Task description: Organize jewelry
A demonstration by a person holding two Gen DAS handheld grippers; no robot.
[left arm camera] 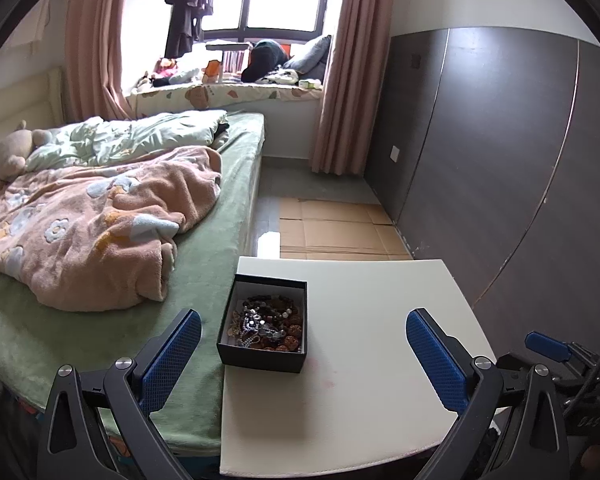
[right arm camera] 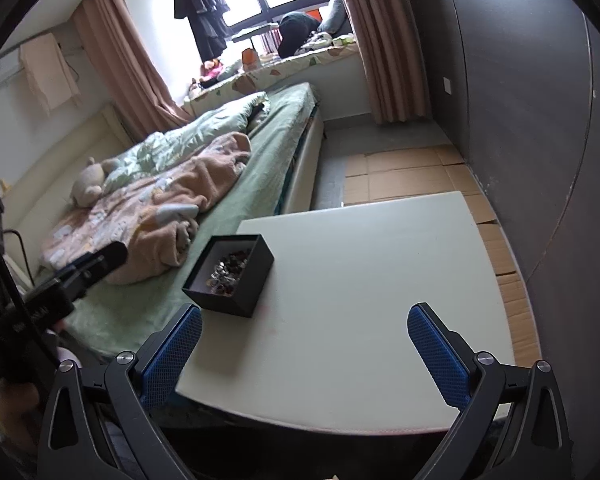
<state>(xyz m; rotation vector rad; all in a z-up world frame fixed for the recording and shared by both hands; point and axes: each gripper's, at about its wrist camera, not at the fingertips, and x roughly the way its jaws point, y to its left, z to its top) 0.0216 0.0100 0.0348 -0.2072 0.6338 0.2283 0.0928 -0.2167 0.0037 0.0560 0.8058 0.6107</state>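
Left gripper and right gripper wide apart, empty; open black cardboard box of tangled bead jewelry ahead on white worktop, within reach for picking.

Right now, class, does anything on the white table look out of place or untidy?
Yes. The jewelry lies in one tangled heap inside the open black box, which sits at the white table edge nearest the bed. Nothing has spilled.

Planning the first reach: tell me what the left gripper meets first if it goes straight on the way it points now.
Most likely the black jewelry box. The left gripper is open, and the box sits between its fingers, just left of centre, on the white table. Nothing lies nearer, though depth is hard to judge; aimed slightly lower, it would meet bare tabletop first.
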